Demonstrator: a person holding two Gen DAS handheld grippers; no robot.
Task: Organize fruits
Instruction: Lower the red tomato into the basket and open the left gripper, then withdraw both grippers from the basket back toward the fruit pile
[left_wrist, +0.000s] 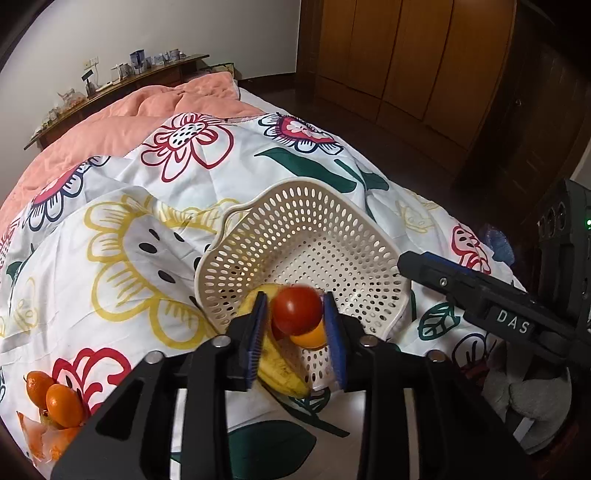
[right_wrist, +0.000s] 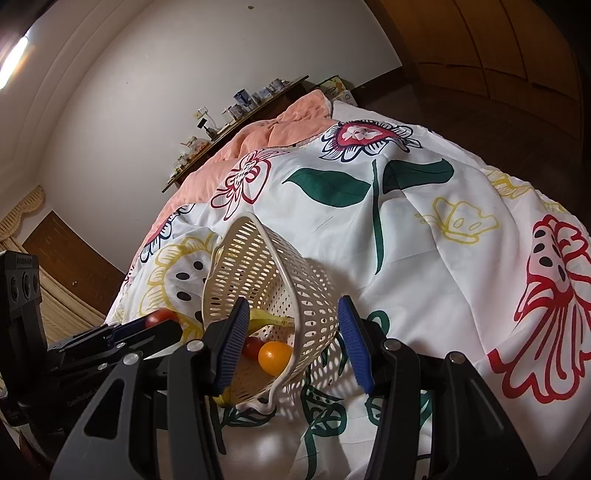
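A cream perforated basket (left_wrist: 306, 221) lies tipped on the flowered bed cover, its mouth turned toward my left gripper (left_wrist: 295, 295). A banana (left_wrist: 280, 376) and an orange (left_wrist: 310, 338) rest in its low end. Between the left gripper's blue pads (left_wrist: 258, 325) is a red tomato (left_wrist: 297, 310), blurred, with a slim gap on each side. The right wrist view shows the basket (right_wrist: 258, 266) with its rim and wall between my right gripper's (right_wrist: 293, 299) pads. The banana (right_wrist: 266, 317), orange (right_wrist: 275, 356) and a small tomato (right_wrist: 253, 347) lie inside. The left gripper (right_wrist: 147, 325) comes in from the left.
Two oranges (left_wrist: 62, 404) lie on a torn orange wrapper at the bed's near left edge. A pink quilt (left_wrist: 110, 125) covers the far end, before a wooden shelf (left_wrist: 110, 88) of small items. Wardrobe doors (left_wrist: 406, 55) and dark floor lie to the right; grey fabric (left_wrist: 528, 391) sits below the bed edge.
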